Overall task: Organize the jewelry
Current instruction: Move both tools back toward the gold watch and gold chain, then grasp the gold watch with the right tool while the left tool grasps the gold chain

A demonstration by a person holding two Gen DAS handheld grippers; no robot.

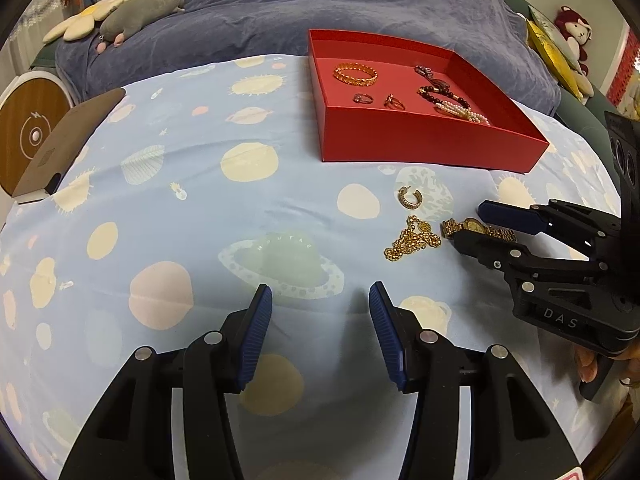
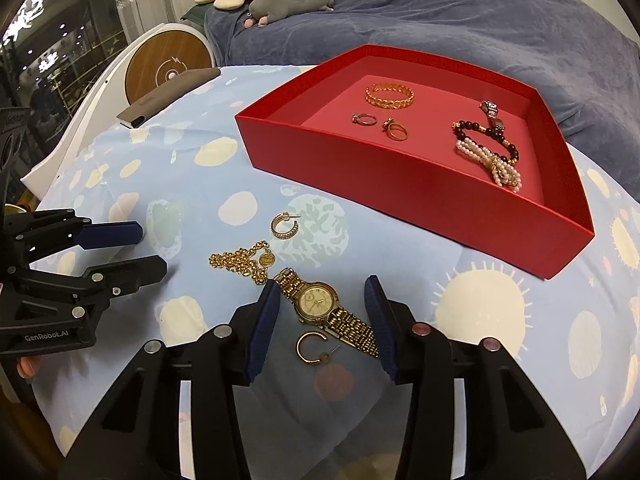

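- A light blue sheet (image 1: 168, 216), printed with planets and suns, is spread over the surface.
- A dark blue blanket (image 1: 320, 12) is seen beyond the far edge of the sheet.
- A grey plush animal (image 1: 140, 10) is laid on the blanket at the far left corner, touching a flower-shaped cushion (image 1: 86, 20).
- A dark flat case (image 1: 68, 148) is set on the left edge of the sheet, over a white base.
- A round wooden disc (image 1: 28, 132) in a white frame is noted just beyond that left edge.
- A red-and-white plush toy (image 1: 574, 28) and a yellow cushion (image 1: 554, 52) are observed at the far right.
- A window with a sheer curtain (image 2: 132, 4) is recorded at the far left.
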